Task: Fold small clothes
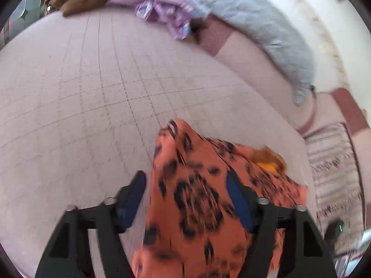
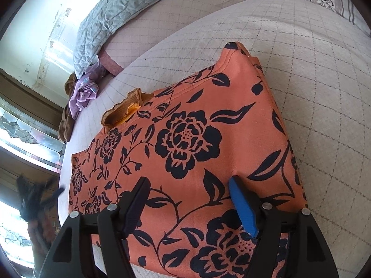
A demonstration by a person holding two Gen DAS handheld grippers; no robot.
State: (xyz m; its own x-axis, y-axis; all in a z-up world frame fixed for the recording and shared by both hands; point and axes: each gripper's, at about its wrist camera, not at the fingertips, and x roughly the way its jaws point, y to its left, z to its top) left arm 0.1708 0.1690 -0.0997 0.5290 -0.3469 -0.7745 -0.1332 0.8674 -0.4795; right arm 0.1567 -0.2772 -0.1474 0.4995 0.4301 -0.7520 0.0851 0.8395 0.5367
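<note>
The orange floral garment (image 2: pixel 185 139) lies flat and unfolded on the bed (image 2: pixel 324 92), both grippers' fingers spread open over it

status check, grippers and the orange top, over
Left gripper open, orange floral top bunched between its fingers. Right gripper open over the top. Purple garment clear at bed edge.
</note>
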